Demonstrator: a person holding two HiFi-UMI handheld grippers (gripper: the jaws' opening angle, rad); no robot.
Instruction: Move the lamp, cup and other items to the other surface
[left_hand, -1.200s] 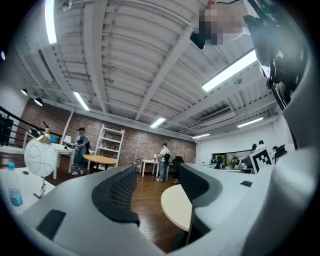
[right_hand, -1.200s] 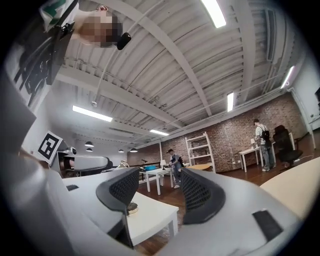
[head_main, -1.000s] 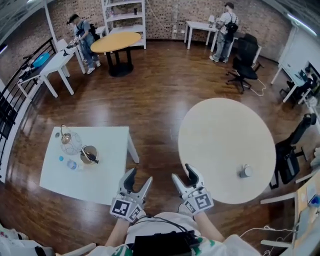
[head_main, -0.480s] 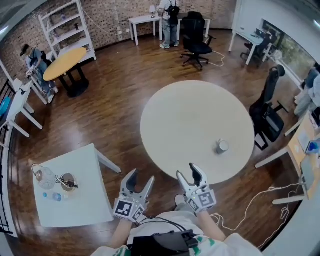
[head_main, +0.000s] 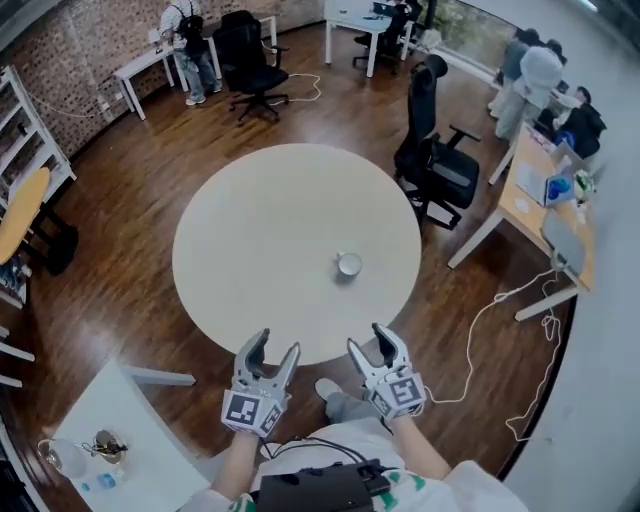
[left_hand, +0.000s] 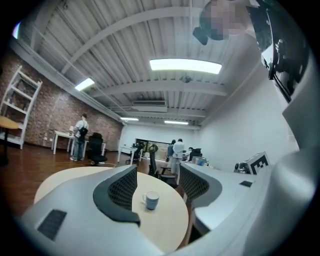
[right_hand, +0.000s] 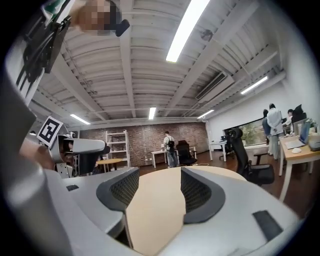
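A white cup stands alone on the round cream table, right of its middle. In the left gripper view the cup shows between the open jaws but well beyond them. My left gripper and right gripper hover level at the table's near edge, both open and holding nothing. The right gripper looks across bare tabletop. On the white square table at the lower left stand a glass lamp, a small metal item and a small bottle.
Black office chairs stand past the round table's far right side. A wooden desk with laptops and people is at the right. Cables trail on the dark wood floor. Another chair and a person are at the back.
The head view has swung from the white square table to the round table. Both grippers travelled along, still open and empty. The square table slid to the lower left corner.
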